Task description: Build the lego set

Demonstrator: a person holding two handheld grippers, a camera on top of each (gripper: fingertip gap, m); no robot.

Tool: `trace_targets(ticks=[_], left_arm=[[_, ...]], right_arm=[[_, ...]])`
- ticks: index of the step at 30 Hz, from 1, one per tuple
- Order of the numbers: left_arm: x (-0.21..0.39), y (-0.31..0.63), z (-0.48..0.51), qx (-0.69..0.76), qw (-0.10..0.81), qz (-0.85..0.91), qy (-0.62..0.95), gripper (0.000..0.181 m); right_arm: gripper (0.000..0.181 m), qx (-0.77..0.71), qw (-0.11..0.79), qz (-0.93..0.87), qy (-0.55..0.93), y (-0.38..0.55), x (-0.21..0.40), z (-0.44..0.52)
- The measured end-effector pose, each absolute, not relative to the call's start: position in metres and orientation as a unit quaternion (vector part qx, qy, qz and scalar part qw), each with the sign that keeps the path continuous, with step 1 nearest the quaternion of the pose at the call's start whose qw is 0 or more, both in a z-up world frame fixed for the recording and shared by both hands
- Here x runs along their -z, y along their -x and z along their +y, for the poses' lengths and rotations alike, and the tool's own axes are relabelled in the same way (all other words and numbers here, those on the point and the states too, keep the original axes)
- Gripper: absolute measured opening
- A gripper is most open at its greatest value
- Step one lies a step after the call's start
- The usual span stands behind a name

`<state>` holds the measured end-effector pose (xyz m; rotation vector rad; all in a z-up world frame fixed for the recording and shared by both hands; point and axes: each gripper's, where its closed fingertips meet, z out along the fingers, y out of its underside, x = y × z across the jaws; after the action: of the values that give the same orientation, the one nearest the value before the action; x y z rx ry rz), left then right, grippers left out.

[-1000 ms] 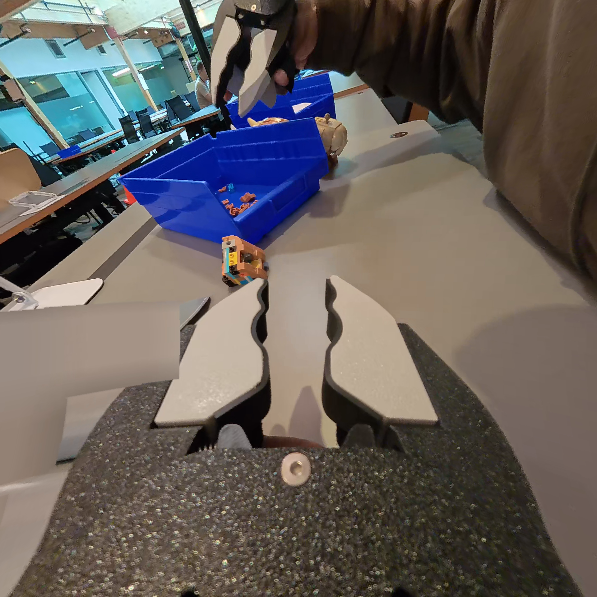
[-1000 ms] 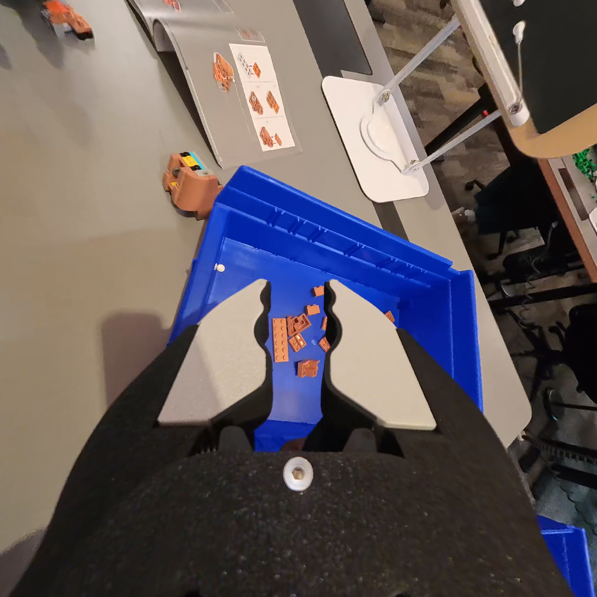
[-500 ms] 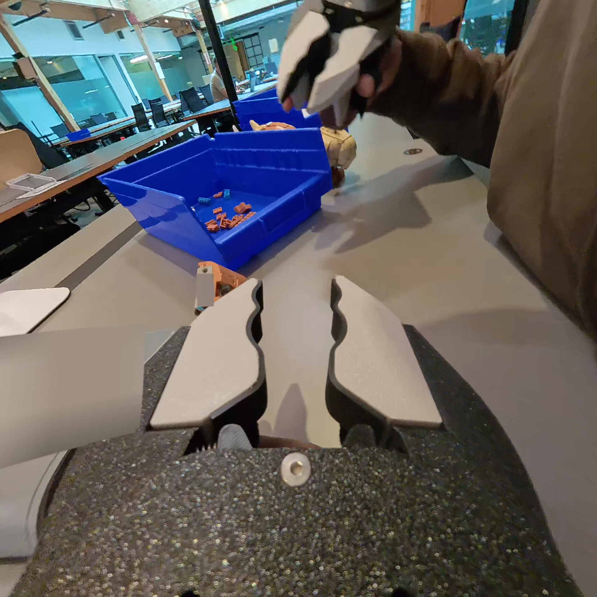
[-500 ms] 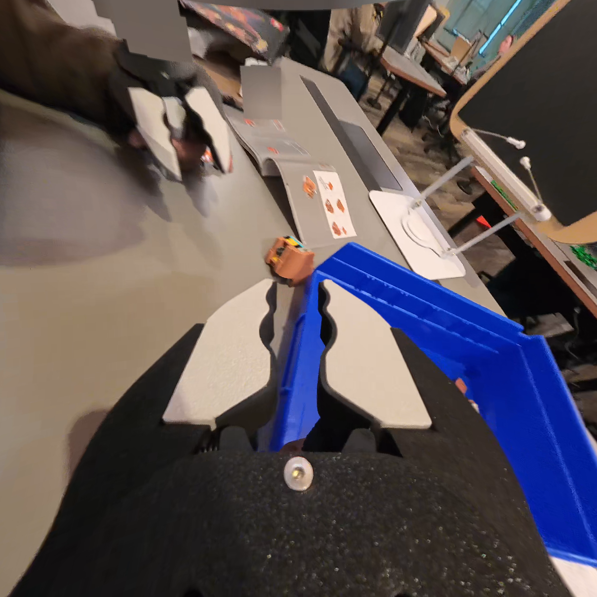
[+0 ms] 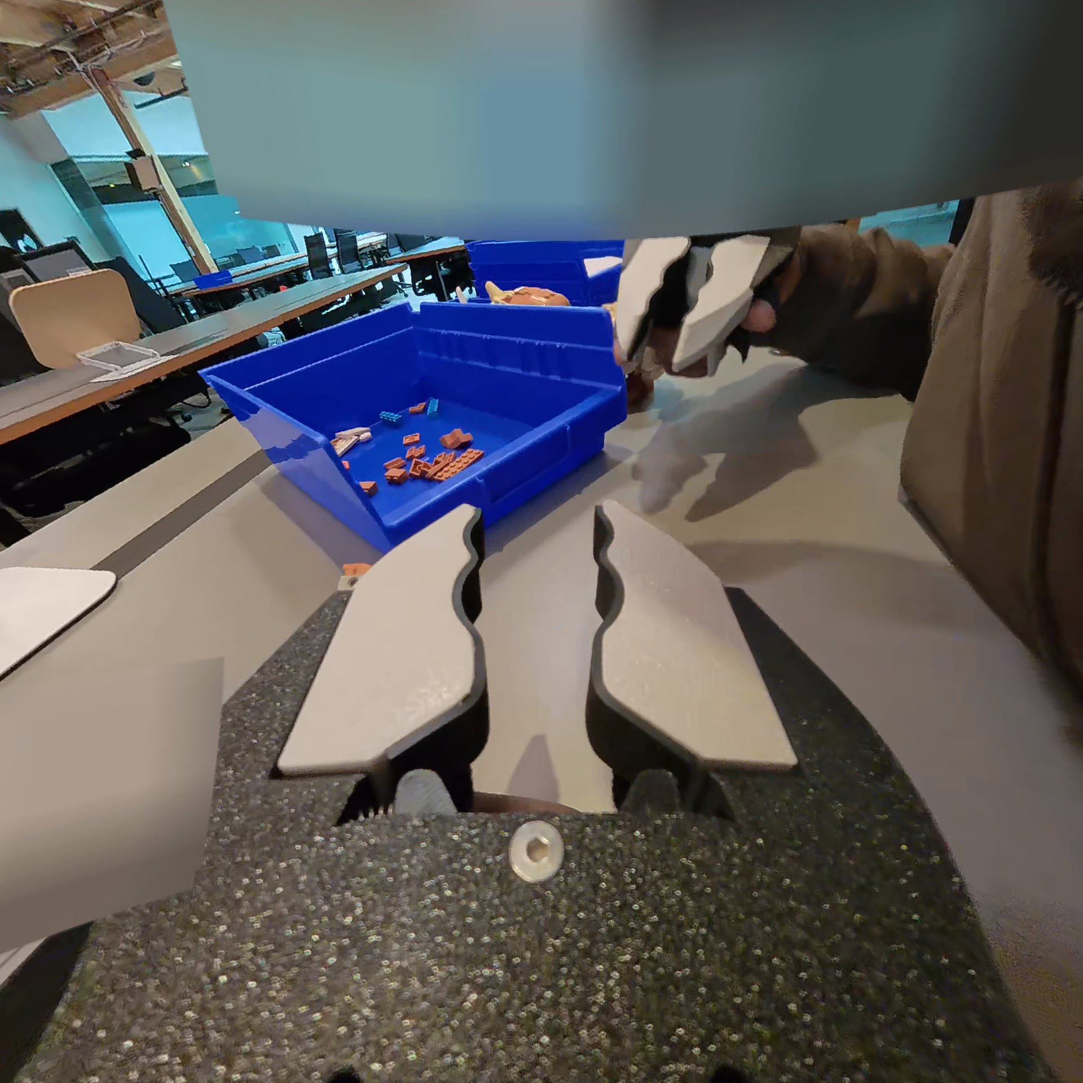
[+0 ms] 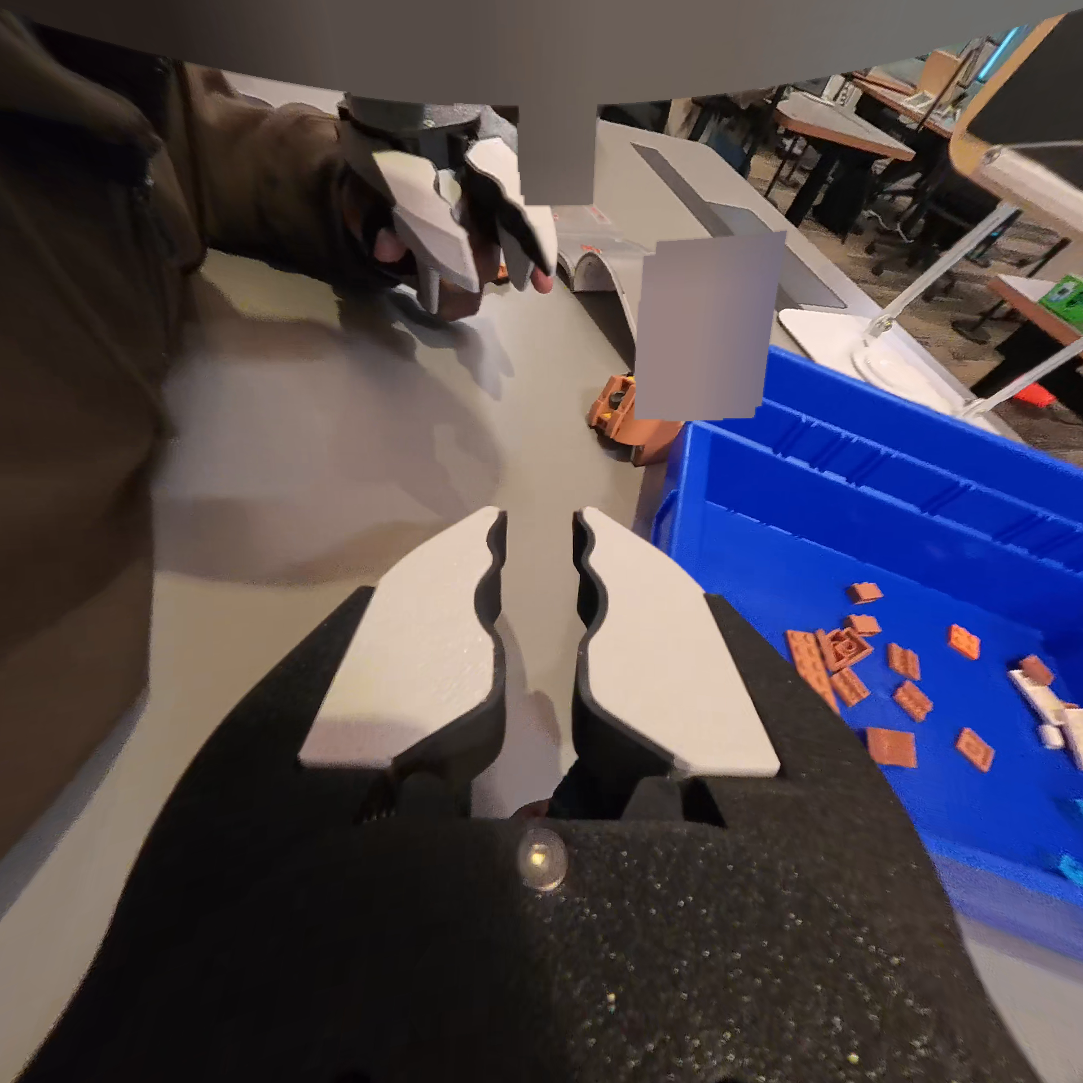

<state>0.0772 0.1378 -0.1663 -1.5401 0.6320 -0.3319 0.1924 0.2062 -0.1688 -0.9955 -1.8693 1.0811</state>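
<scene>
One blue bin [image 5: 516, 375] sits on the grey table [image 5: 762, 586], holding loose brown plates [image 6: 891, 662], a few teal bricks [image 5: 390, 417] and some pale pieces [image 6: 1049, 709]. No legible writing to report. Left gripper [image 5: 536, 527] and right gripper [image 6: 538, 521] both hover over bare tabletop, fingers spread, nothing between them. Only the right wrist view shows the small brown lego assembly [image 6: 621, 419], just beside the bin's far-left corner, near an open instruction booklet [image 6: 598, 264].
</scene>
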Motion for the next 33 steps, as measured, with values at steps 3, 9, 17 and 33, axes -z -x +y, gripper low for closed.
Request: trace_targets(ticks=[3,9,17,33], left_arm=[[0.168,-0.083,0.147,0.16,0.66,0.271,0.682,0.035],[0.17,-0.091,0.156,0.169,0.657,0.267,0.684,0.035],[0.164,-0.088,0.152,0.186,0.669,0.26,0.671,0.034],[0.165,-0.091,0.143,0.174,0.671,0.278,0.665,0.032]], right_arm=[[0.022,-0.451,0.356,-0.715,0.398,-0.199,0.174,0.207],[0.022,-0.472,0.332,-0.706,0.411,-0.203,0.186,0.207],[0.023,-0.468,0.308,-0.711,0.425,-0.201,0.201,0.205],[0.024,-0.482,0.287,-0.71,0.425,-0.201,0.205,0.206]])
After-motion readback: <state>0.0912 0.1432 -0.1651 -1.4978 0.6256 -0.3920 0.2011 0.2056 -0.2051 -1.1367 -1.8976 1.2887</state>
